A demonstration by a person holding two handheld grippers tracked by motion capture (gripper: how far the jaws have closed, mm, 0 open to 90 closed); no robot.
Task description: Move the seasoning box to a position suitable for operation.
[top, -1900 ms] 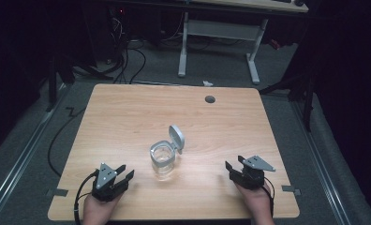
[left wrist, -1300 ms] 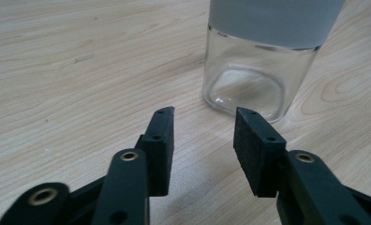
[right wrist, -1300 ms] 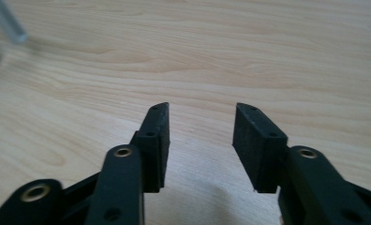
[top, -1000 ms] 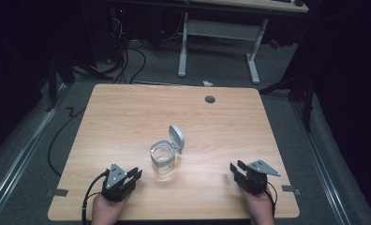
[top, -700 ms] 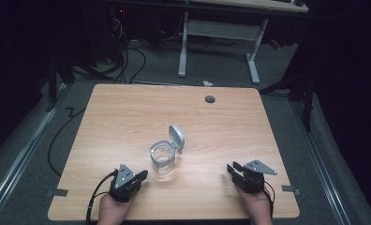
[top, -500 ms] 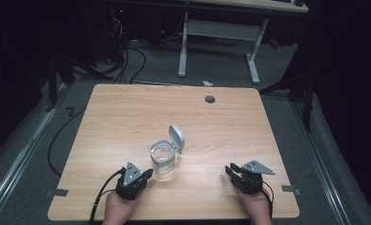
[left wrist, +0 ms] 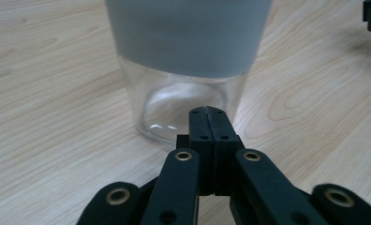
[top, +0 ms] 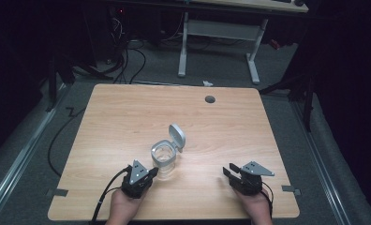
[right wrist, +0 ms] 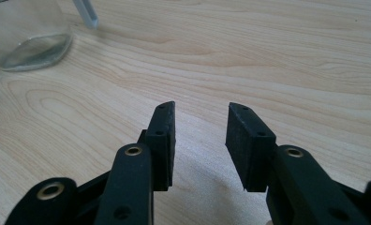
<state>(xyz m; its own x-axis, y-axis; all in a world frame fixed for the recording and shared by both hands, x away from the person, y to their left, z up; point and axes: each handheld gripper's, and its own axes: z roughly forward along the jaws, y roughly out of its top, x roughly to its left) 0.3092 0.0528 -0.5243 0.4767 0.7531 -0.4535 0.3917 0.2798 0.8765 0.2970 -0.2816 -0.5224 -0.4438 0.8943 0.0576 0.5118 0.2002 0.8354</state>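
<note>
Now that the left gripper has slid across the bench toward the middle, its 2 jaws, which stood apart a moment ago, are pressed together with nothing between them, their tips just short of the jar. That suggests a nudge or a steadying touch rather than a grasp. The right gripper has kept its place near the front edge, well apart from the jar, jaws spread and empty after some opening and closing. The jar stands upright near the bench's middle front: clear glass below, a matte grey collar above, its rounded grey flip lid hinged open behind. The bench is pale, smooth wood grain.
</note>
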